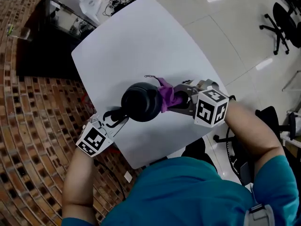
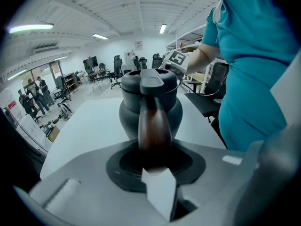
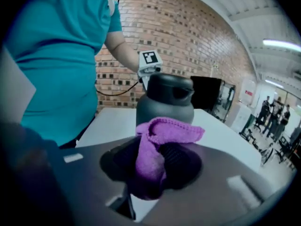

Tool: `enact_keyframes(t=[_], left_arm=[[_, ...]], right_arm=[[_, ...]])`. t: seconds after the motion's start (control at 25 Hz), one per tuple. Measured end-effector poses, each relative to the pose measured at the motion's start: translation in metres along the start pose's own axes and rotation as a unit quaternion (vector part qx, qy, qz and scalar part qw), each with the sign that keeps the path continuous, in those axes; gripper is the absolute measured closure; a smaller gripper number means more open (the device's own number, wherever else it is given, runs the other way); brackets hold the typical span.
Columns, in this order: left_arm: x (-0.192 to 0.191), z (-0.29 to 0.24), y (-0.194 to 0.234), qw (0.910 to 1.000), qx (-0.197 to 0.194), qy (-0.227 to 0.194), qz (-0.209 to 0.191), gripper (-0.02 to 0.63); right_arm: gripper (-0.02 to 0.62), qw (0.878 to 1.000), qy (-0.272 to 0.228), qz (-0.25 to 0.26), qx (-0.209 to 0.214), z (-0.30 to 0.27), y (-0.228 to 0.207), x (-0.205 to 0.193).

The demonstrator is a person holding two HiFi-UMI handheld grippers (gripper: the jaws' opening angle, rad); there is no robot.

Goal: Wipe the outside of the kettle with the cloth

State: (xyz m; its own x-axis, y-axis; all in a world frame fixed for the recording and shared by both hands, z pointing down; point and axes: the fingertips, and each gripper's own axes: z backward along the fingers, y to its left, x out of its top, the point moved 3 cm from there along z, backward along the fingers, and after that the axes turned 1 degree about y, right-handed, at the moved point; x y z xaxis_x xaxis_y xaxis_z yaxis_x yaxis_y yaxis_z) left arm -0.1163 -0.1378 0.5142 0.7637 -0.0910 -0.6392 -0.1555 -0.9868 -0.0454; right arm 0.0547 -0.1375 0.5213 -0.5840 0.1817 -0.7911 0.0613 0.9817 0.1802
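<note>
The left hand-held gripper [image 1: 115, 117] holds the round black kettle [image 1: 140, 101] by its handle [image 2: 154, 128] while the right hand-held gripper [image 1: 181, 100] pinches the soft purple cloth [image 1: 165, 96] beside the kettle, so rubbing its side probably comes next.

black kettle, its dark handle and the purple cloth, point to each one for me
black rounded kettle [image 1: 140, 102], head view, on the top of its body
dark brown kettle handle [image 2: 153, 126], left gripper view, midway along the grip
purple fabric cloth [image 3: 149, 154], right gripper view, on the hanging fold

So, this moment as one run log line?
left gripper: shut on kettle handle | right gripper: shut on purple cloth, beside kettle
</note>
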Motion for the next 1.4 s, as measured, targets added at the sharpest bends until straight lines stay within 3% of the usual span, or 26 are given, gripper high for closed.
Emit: enact_keyframes(t=[0.32, 0.44, 0.64, 0.76, 0.92, 1.24, 1.32, 1.4], left_arm=[[0.0, 0.0, -0.002, 0.9999, -0.007, 0.006, 0.007, 0.5], [0.001, -0.001, -0.002, 0.9998, -0.006, 0.008, 0.018, 0.502], [0.001, -0.003, -0.007, 0.9965, 0.003, 0.009, 0.083, 0.5], [0.004, -0.004, -0.013, 0.991, 0.014, 0.003, 0.133, 0.5], [0.007, -0.006, -0.019, 0.9839, 0.035, 0.014, 0.175, 0.5], [0.009, -0.009, -0.02, 0.9806, 0.034, 0.024, 0.191, 0.5], [0.011, -0.008, -0.016, 0.9799, 0.026, 0.025, 0.196, 0.5], [0.015, -0.007, -0.01, 0.9782, 0.018, 0.031, 0.205, 0.499]], right_arm=[[0.477, 0.995, 0.098, 0.011, 0.028, -0.044, 0.009, -0.045], [0.477, 0.993, 0.113, -0.002, 0.028, -0.05, 0.009, -0.054], [0.477, 0.993, 0.058, -0.1, 0.002, -0.015, 0.008, -0.03], [0.477, 0.987, 0.027, -0.161, -0.009, 0.0, 0.02, -0.003], [0.477, 0.974, 0.028, -0.222, -0.02, -0.017, 0.034, 0.005], [0.477, 0.931, 0.03, -0.363, -0.018, -0.046, 0.046, -0.023], [0.477, 0.906, -0.011, -0.423, -0.005, -0.041, 0.05, -0.011], [0.477, 0.864, -0.075, -0.497, 0.009, -0.041, 0.05, 0.01]])
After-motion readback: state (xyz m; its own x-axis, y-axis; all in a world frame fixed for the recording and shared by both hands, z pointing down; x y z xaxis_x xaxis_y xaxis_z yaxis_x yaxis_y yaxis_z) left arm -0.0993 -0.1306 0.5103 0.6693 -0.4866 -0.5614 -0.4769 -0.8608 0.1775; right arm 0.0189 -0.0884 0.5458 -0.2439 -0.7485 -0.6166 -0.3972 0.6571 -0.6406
